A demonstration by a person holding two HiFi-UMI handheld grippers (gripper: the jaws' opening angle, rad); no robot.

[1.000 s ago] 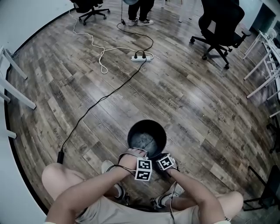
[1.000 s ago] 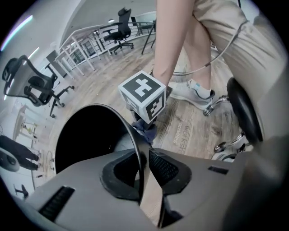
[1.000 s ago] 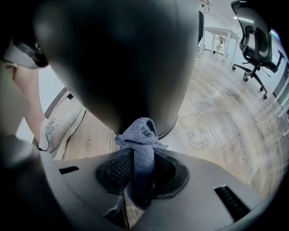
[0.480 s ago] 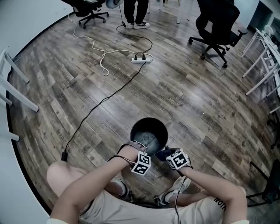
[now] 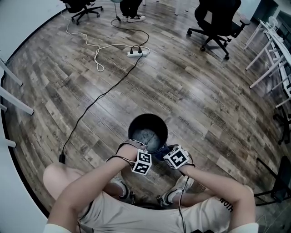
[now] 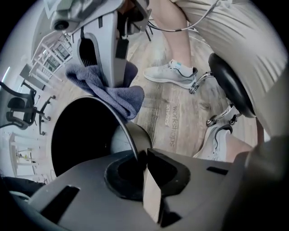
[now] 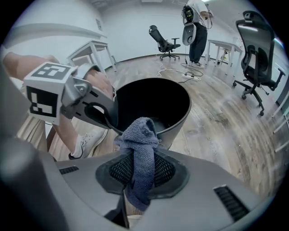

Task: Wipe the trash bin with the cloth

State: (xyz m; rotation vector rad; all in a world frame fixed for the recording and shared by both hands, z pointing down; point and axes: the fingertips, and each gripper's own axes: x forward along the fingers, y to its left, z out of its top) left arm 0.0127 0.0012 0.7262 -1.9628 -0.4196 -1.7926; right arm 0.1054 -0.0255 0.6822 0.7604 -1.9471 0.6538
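Note:
The black trash bin (image 5: 148,122) stands upright on the wood floor just ahead of my knees. My left gripper (image 5: 137,149) points down at the bin's near rim. In the left gripper view its jaws have just been closing and the left gripper (image 6: 139,155) is shut on the thin rim (image 6: 128,131). My right gripper (image 5: 166,153) hangs just right of the bin's near side, shut on a blue-grey cloth (image 5: 160,152). In the right gripper view the cloth (image 7: 141,149) bunches up between the jaws of the right gripper (image 7: 142,173), in front of the bin (image 7: 174,115).
A black cable (image 5: 97,100) runs across the floor to a power strip (image 5: 135,52). An office chair (image 5: 216,20) and a standing person (image 5: 129,9) are far off. White table legs (image 5: 266,59) line the right side. My shoes (image 5: 119,186) are beside a stool's base.
My right gripper has risen from low beside the bin to rim height, bringing the cloth into view. My left gripper has stayed at the bin's near rim.

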